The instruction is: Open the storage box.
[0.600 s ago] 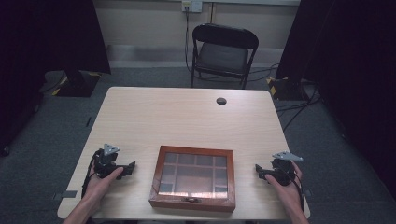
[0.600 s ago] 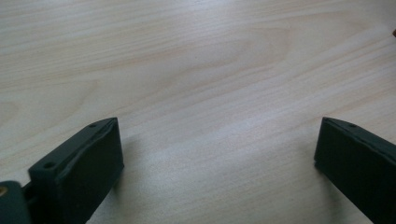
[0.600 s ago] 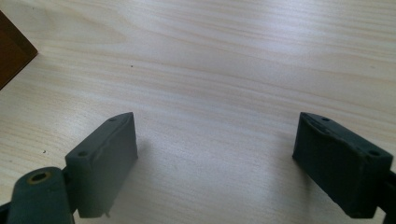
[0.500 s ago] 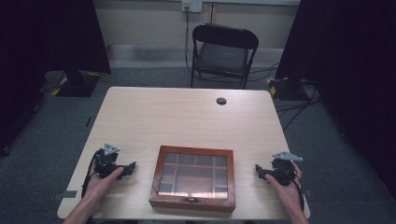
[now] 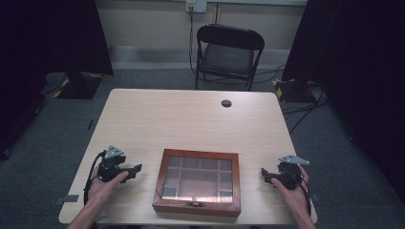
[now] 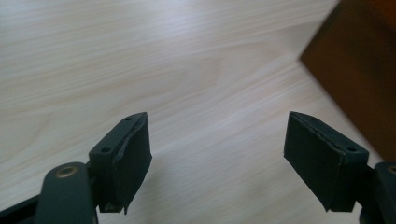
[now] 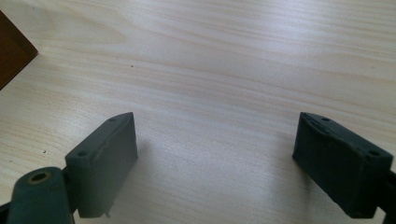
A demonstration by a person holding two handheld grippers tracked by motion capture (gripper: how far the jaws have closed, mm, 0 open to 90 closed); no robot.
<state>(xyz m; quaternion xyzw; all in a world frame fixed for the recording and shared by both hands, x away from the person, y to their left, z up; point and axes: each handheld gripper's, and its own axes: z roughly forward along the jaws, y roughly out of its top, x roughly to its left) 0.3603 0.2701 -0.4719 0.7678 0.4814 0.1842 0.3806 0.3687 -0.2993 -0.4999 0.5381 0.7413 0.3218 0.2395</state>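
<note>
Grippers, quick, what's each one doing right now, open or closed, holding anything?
Left gripper: open, holding nothing, beside the wooden box.
Right gripper: open, holding nothing, over bare table.

My left hand-held gripper (image 5: 136,168) and right hand-held gripper (image 5: 263,173) are black, each topped by a grey three-cornered plate. Their blocky jaw pads carry small screw holes; a black cable loops from the left one.

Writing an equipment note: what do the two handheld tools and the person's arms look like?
Both the left tool and the right tool are black, each with two flat, blocky jaws, a grey three-cornered plate on top and a black trailing cable. The forearms are bare, with no sleeves.
</note>
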